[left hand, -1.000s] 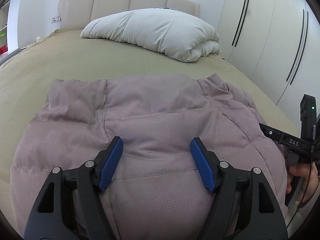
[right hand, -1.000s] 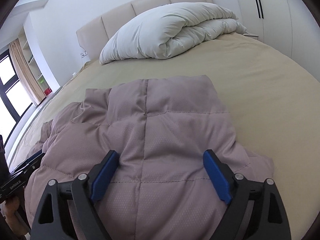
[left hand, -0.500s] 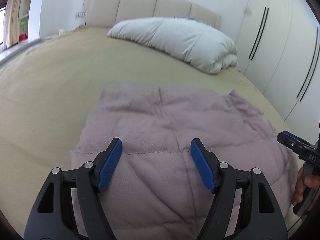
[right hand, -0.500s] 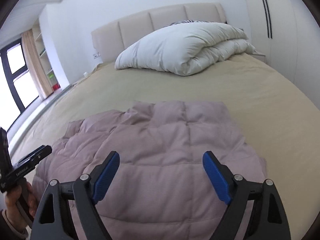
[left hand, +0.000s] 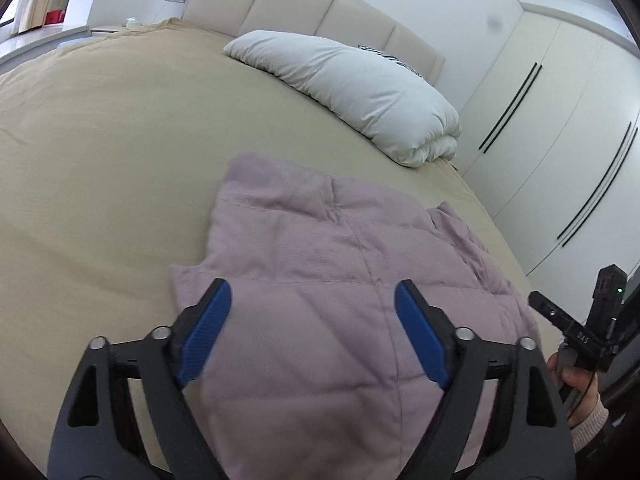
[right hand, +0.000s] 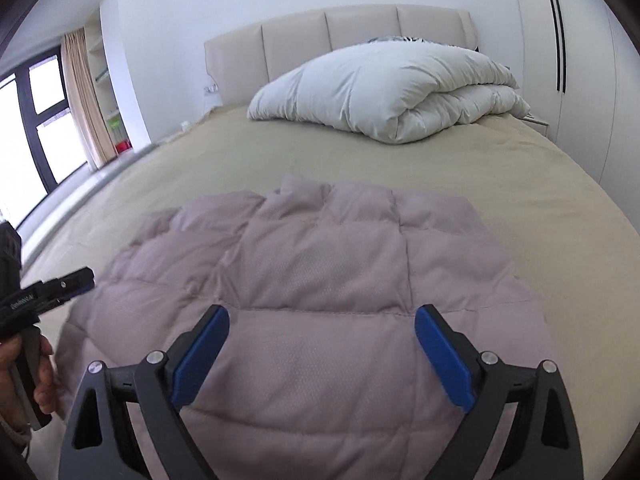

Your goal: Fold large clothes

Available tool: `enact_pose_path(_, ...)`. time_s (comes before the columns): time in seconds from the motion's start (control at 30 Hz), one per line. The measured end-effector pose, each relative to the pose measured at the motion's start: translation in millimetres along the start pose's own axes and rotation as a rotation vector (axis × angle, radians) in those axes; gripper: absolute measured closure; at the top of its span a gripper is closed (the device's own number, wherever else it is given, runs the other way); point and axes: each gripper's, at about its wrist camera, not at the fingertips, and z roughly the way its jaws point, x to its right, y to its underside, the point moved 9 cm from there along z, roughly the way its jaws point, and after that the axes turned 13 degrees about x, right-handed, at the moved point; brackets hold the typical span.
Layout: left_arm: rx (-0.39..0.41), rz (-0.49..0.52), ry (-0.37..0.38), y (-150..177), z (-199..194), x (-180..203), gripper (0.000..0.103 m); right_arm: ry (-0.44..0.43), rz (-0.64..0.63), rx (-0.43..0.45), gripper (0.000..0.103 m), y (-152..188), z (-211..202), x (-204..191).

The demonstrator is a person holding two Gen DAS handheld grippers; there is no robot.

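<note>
A mauve quilted puffer garment lies folded into a rough rectangle on the beige bed. In the right wrist view the same garment fills the near middle. My left gripper hovers above its near left part, jaws opening wide, with nothing between the blue pads. My right gripper hangs above the garment's near edge, jaws also opening, holding nothing. Each gripper shows at the edge of the other's view, held by a hand.
A folded white duvet lies at the head of the bed below the padded headboard. White wardrobe doors run along the right side. A window with curtains is at the left. Bare beige sheet surrounds the garment.
Both grippers have pulled back and risen from the garment, which now looks smaller and farther. Both pairs of jaws stand wider than before. The left view has swung to the left.
</note>
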Motion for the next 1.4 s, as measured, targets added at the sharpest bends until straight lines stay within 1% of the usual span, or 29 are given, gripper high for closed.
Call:
enact_pose_path(0.03,-0.006,-0.035,0.001,0,-9,-10,0.000,0.005,0.019,0.019,0.000,-5,-11,9)
enact_pose_path(0.07,-0.025,-0.079,0.005,2,-17,-22,0.000,0.000,0.043,0.028,0.000,-8,-20,20)
enact_pose_path(0.13,-0.088,-0.157,0.017,11,-27,-40,0.000,0.014,0.091,0.002,0.000,-7,-29,48)
enact_pose_path(0.2,-0.128,-0.199,0.050,18,-31,-50,0.000,0.034,0.156,-0.028,0.000,-2,-36,76)
enact_pose_path(0.27,-0.168,-0.268,0.091,25,-29,-59,0.000,0.014,0.258,-0.068,0.000,7,-39,103)
enact_pose_path(0.33,-0.212,-0.351,0.160,30,-20,-62,0.000,-0.007,0.365,-0.106,0.000,19,-41,125)
enact_pose_path(0.37,-0.235,-0.371,0.174,33,-13,-65,0.000,-0.021,0.410,-0.121,0.000,24,-41,133)
enact_pose_path(0.43,-0.271,-0.402,0.165,39,-1,-73,0.000,-0.069,0.479,-0.163,0.001,35,-40,143)
enact_pose_path(0.5,-0.308,-0.399,0.188,42,8,-73,0.000,-0.107,0.502,-0.202,0.004,45,-37,146)
enact_pose_path(0.57,-0.326,-0.379,0.198,42,10,-71,0.001,-0.160,0.509,-0.238,0.006,51,-32,144)
enact_pose_path(0.6,-0.342,-0.373,0.210,43,11,-70,0.001,-0.182,0.509,-0.259,0.008,55,-30,142)
enact_pose_path(0.63,-0.352,-0.370,0.216,44,15,-69,0.002,-0.189,0.506,-0.281,0.008,60,-27,141)
enact_pose_path(0.67,-0.357,-0.372,0.221,45,17,-68,0.004,-0.200,0.501,-0.301,0.008,62,-22,141)
enact_pose_path(0.7,-0.366,-0.377,0.236,45,20,-65,0.010,-0.220,0.495,-0.322,0.009,65,-18,139)
enact_pose_path(0.77,-0.388,-0.388,0.256,48,24,-63,0.017,-0.254,0.485,-0.341,0.009,67,-13,135)
enact_pose_path(0.83,-0.400,-0.396,0.268,49,29,-62,0.019,-0.280,0.471,-0.362,0.009,67,-9,130)
enact_pose_path(0.87,-0.408,-0.395,0.279,49,32,-61,0.021,-0.295,0.469,-0.373,0.009,68,-7,129)
enact_pose_path(0.97,-0.438,-0.397,0.302,51,46,-56,0.023,-0.338,0.471,-0.407,0.009,69,5,123)
enact_pose_path(1.03,-0.446,-0.393,0.302,52,56,-50,0.033,-0.355,0.476,-0.413,0.010,66,12,116)
enact_pose_path(1.07,-0.449,-0.389,0.304,53,58,-48,0.042,-0.354,0.480,-0.410,0.010,67,7,115)
enact_pose_path(1.1,-0.449,-0.385,0.302,53,58,-46,0.047,-0.356,0.486,-0.402,0.015,66,5,113)
enact_pose_path(1.13,-0.444,-0.386,0.306,52,56,-42,0.050,-0.359,0.490,-0.394,0.021,64,3,114)
enact_pose_path(1.17,-0.438,-0.398,0.315,51,53,-42,0.056,-0.359,0.490,-0.386,0.025,63,-1,113)
enact_pose_path(1.2,-0.432,-0.404,0.324,50,48,-41,0.060,-0.354,0.486,-0.376,0.033,62,-9,113)
enact_pose_path(1.23,-0.426,-0.401,0.327,48,44,-40,0.061,-0.346,0.473,-0.364,0.040,61,-17,111)
enact_pose_path(1.3,-0.412,-0.387,0.334,45,27,-36,0.065,-0.331,0.444,-0.339,0.048,56,-36,104)
enact_pose_path(1.4,-0.397,-0.373,0.355,43,-6,-31,0.067,-0.329,0.395,-0.304,0.055,49,-69,82)
